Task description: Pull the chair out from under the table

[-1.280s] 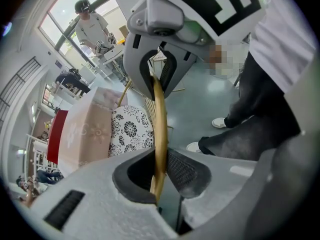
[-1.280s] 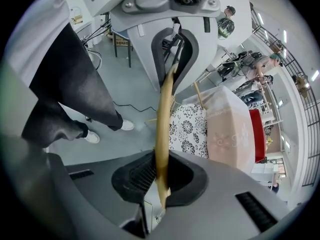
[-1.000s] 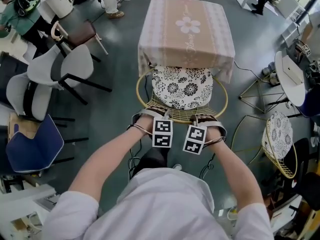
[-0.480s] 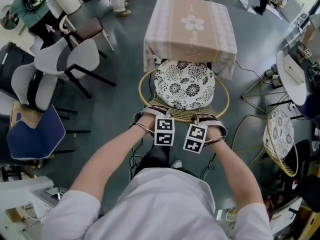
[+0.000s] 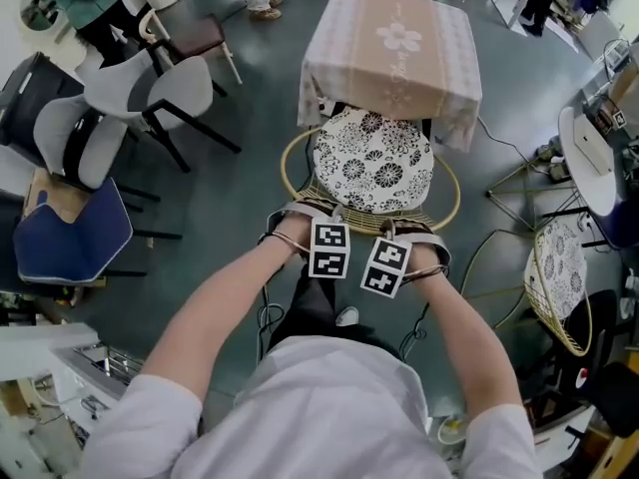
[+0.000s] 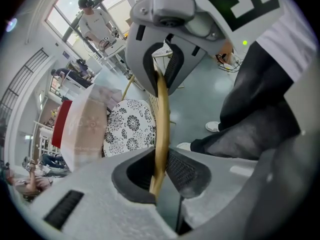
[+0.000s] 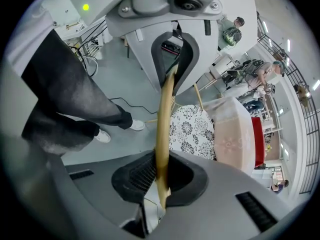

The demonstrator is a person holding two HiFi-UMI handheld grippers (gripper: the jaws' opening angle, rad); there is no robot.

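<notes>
Grip is firm on both sides: my left tongs (image 6: 161, 123) are clenched on the gold hoop (image 6: 161, 91) that rings the chair (image 5: 372, 163), the bar running straight through the ribbed pads from one jaw to the other. My right tongs (image 7: 164, 124) are clamped on the same hoop, just beside the left pair, and the bar sits squarely in their dark pads too. From the head view I see both arms stretched forward and down, with the two marker cubes (image 5: 329, 249) close together at the part of the hoop nearest to me. The chair stands on the grey floor (image 5: 240, 198) in front of the surface (image 5: 394, 68), which is draped in a pale pink cloth (image 5: 399, 36) with a flower printed on it. The round black-and-white flowered cushion (image 5: 374, 173) lies almost wholly in the open; only its far edge sits at the hanging hem along the near edge of the surface. Dark trouser legs and a white shoe (image 5: 346, 316) show below my arms, just behind the chair. Grey and white chairs (image 5: 150, 108) and a blue seat (image 5: 75, 233) stand well apart at the left side of the floor. A second wire chair with a patterned pad (image 5: 554, 282) stands off at the right.
</notes>
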